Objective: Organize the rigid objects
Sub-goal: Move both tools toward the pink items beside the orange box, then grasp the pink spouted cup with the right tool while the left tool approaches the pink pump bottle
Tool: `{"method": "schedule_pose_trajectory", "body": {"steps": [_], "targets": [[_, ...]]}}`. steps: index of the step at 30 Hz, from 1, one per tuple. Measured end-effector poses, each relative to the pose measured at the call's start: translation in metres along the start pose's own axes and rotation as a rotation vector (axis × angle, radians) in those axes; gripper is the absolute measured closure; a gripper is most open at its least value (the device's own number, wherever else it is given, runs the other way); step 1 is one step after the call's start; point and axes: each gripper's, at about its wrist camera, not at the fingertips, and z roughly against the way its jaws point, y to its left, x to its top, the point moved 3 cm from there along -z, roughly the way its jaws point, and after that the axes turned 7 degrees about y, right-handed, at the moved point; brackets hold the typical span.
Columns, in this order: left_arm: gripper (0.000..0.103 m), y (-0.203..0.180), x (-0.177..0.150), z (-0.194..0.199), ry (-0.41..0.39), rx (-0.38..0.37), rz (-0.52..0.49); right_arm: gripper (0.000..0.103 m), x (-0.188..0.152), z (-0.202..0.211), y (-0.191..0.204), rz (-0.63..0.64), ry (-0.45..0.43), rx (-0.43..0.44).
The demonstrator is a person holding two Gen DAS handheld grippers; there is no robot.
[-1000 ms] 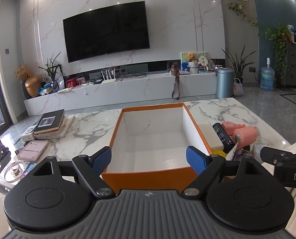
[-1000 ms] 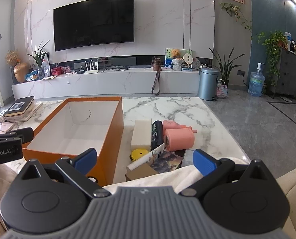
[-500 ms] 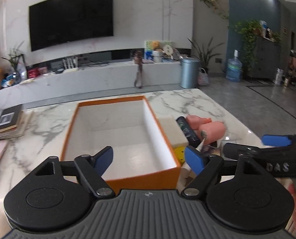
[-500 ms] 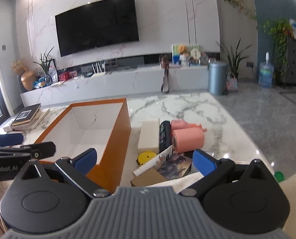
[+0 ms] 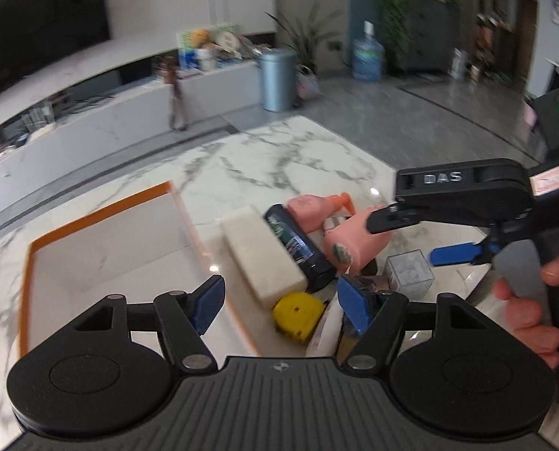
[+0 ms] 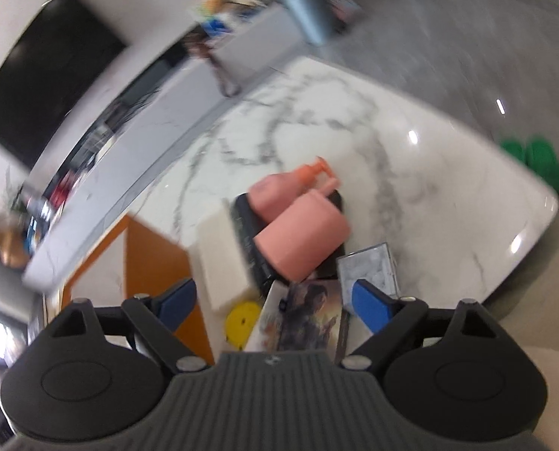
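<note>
Landmark: the orange box [image 5: 102,240], open and white inside, on the marble table [image 5: 279,158]. Nothing shows inside it in the left wrist view; the right wrist view catches only its near corner [image 6: 147,263].

Just beside the box lies the pile. A white block [image 5: 262,253] sits nearest the box wall, with a dark tube [image 5: 298,246] against its far side. Beyond the tube lie two pink bottles [image 5: 354,238], one partly on the other. A yellow tape [image 5: 296,314] lies at the near end of the block. A clear case [image 5: 411,272] sits farthest from the box.

The right wrist view alone shows a printed card [image 6: 309,319] lying near the tape; it is blurred, so the print cannot be read. The left wrist view hides most of that card behind its own finger.

Left gripper [image 5: 279,300]: jaws wide but closing, gripping nothing, above the tape and block end.

Right gripper [image 6: 271,300]: jaws wide but closing, gripping nothing, above the card. Only the left wrist view shows it from outside [image 5: 422,236], held in a hand [image 5: 531,312], its upper finger over the larger bottle; contact cannot be judged.
</note>
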Motion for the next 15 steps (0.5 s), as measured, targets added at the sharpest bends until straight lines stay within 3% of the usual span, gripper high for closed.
{"method": "schedule_pose_trajectory", "body": {"steps": [6,11,14,15], "targets": [[0.025,0.000,0.035,-0.045,0.053,-0.029,-0.089,0.015,0.025,-0.041,-0.015,-0.181,0.057,-0.008],[0.027,-0.002,0.056,-0.078,0.089,-0.046,-0.158,0.019,0.046,-0.060,-0.015,-0.190,0.050,0.002],[0.028,-0.006,0.068,-0.097,0.108,-0.051,-0.206,0.033,0.052,-0.079,-0.020,-0.217,0.117,0.014],[0.028,-0.008,0.070,-0.102,0.117,-0.052,-0.223,0.034,0.053,-0.083,-0.022,-0.217,0.124,0.032]]}}
